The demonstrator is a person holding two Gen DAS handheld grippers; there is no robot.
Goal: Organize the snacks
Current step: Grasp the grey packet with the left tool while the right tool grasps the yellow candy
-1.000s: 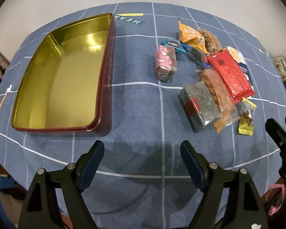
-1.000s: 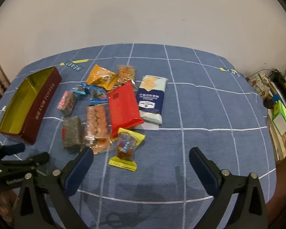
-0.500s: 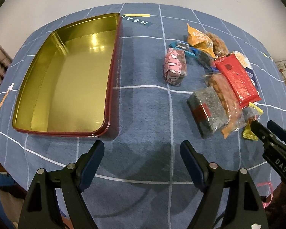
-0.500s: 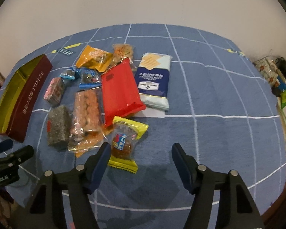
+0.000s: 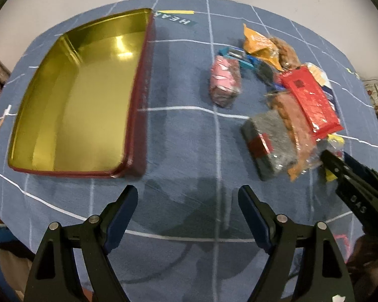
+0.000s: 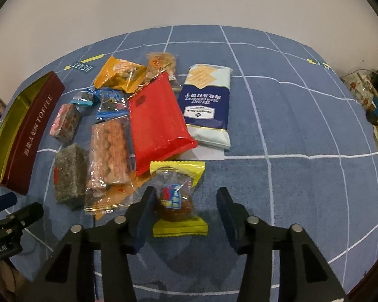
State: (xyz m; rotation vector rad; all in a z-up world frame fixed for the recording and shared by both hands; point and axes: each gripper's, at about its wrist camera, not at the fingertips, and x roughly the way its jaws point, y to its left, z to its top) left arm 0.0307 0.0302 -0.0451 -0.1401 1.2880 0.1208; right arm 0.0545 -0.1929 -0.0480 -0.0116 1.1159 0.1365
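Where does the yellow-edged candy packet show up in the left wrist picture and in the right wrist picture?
Left wrist view: the yellow-edged candy packet sits at the far right, mostly hidden behind the right gripper.
Right wrist view: it lies low in the middle, between the right gripper's fingers, nearer the left one.
Shared landmark: the red packet, just beyond it in both.

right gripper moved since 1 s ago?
Yes. The right gripper has come down and forward toward the snack pile: its fingers were short of the yellow-wrapped candy, now straddle it, and have been closing, not yet clamped.
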